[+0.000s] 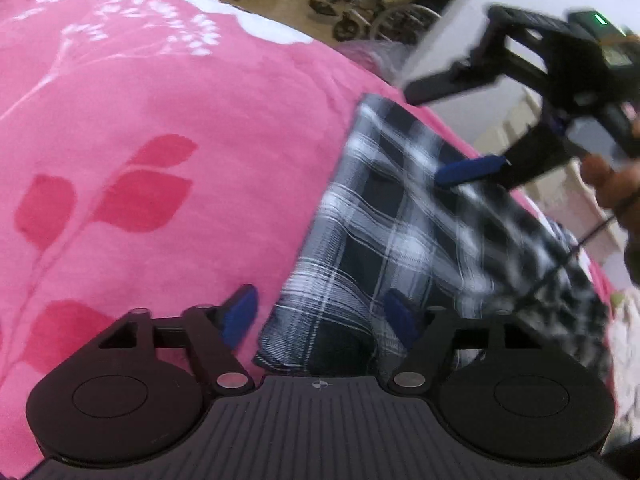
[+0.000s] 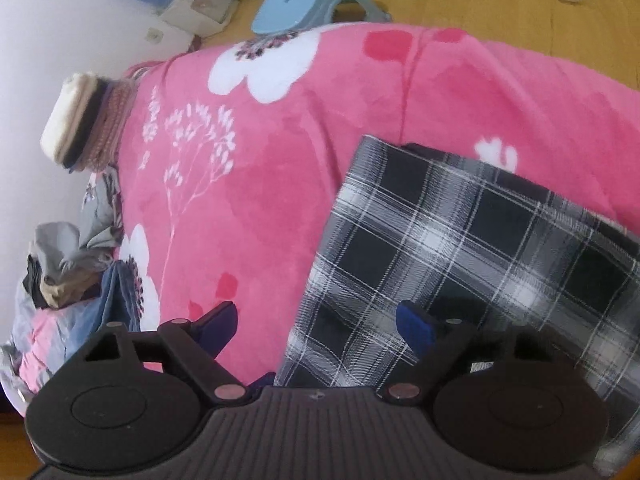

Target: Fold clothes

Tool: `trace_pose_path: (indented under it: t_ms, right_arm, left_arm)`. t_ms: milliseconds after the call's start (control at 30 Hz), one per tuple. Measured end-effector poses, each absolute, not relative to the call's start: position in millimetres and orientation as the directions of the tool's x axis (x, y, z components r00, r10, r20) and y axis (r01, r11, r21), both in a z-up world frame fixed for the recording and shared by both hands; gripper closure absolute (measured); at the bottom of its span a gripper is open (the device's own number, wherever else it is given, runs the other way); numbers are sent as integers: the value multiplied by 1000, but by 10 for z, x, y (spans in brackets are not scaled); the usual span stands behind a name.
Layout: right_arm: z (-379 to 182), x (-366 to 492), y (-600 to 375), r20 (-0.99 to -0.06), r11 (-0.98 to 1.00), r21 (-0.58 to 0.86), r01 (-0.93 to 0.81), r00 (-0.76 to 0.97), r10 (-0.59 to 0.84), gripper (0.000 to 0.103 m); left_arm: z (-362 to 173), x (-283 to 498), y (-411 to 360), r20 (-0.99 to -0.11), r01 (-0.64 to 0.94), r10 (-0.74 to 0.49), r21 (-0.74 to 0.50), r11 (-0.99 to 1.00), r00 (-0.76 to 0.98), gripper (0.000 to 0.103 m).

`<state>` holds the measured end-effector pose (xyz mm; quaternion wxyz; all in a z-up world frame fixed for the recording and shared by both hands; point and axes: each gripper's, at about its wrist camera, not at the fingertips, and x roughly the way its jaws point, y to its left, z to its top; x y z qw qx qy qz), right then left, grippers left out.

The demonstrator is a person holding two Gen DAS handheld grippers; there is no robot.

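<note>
Both tools stood open and gripped nothing: the left tool (image 1: 320,316) straddled the near left edge of the black-and-white plaid folded garment (image 1: 400,220) at lower centre, the right tool (image 2: 316,324) likewise. That garment lay on the pink floral fleece blanket (image 2: 260,200) at right of frame. A clean fold probably called for both to pinch matching corners and lift together.

1. I see a pink blanket (image 2: 280,184) with white flowers and red leaves spread over the bed.
2. A stack of folded cloths (image 2: 86,120) sits at its left edge.
3. Crumpled laundry (image 2: 68,272) lies heaped below that.
4. A light blue stool (image 2: 296,4) stands on the wooden floor (image 2: 500,4) beyond.
5. In my left view, wheeled clutter (image 1: 360,12) fills the blurred background.
</note>
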<state>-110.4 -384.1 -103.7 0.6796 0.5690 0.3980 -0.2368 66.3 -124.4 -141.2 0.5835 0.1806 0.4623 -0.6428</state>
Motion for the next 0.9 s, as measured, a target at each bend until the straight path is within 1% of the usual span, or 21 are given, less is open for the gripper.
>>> trace_pose_path:
  t_ms: [67,100,133,167,200,233,300,400,500,667,767,800,833,867,900]
  right_arm:
    - [-1089,-1075,-3863,-819,228,573,787,557,138,14]
    - [-1107,-1064,-3873,-822,223,570,791,553,139,14]
    - [-1114,-1059,-3881,-822,219,569,792,552,138,14]
    - [-1122,-1055,-3889,-822,215,569,794,552,137,14]
    - [-1128,-1049,-3896,-823,212,568,795,552,135,14]
    - [-1132,-1044,-3901,-823,210,567,796,552,132,14]
    - [-1147,-1031,-3911,-825,207,565,798,551,127,14]
    - [-1175,-1009,-3911,-829,207,559,803,546,124,14]
    - [-1172,-975,-3900,-832,228,554,801,540,123,14]
    - [-1173,-948,-3916,-844,268,534,802,525,108,14]
    - [-1185,-944,-3897,-850,304,521,798,518,97,16]
    - [-1184,-957,-3886,-853,319,514,796,514,91,20]
    - [-1179,-982,-3877,-855,332,509,794,512,84,27]
    - [-1175,-1007,-3868,-856,344,503,793,511,76,31]
    - [-1168,-1049,-3864,-856,351,502,790,513,69,42]
  left_arm:
    - [-1435,608,-1218,-766,938,-593,-343,51,-248,33]
    - [-1435,601,-1208,-762,942,-600,-334,41,-244,36]
    - [-1424,606,-1192,-758,942,-606,-333,41,-241,48]
    - [-1410,612,-1172,-754,942,-612,-334,43,-240,55]
    - [-1394,617,-1156,-750,939,-616,-341,45,-243,68]
    - [-1377,622,-1143,-746,935,-618,-353,48,-250,76]
    - [-1345,625,-1131,-730,924,-628,-380,46,-269,89]
    - [-1235,580,-1112,-684,904,-660,-426,16,-311,92]
    - [-1118,517,-1095,-631,882,-689,-470,-26,-356,93]
    - [-985,332,-1090,-551,853,-711,-504,-133,-436,94]
    - [-913,225,-1076,-515,844,-721,-504,-184,-464,94]
    - [-897,199,-1063,-504,842,-725,-502,-196,-469,94]
    - [-888,182,-1062,-495,838,-728,-506,-203,-475,94]
    - [-881,168,-1069,-487,833,-729,-514,-206,-481,94]
    - [-879,155,-1080,-481,825,-728,-526,-205,-488,94]
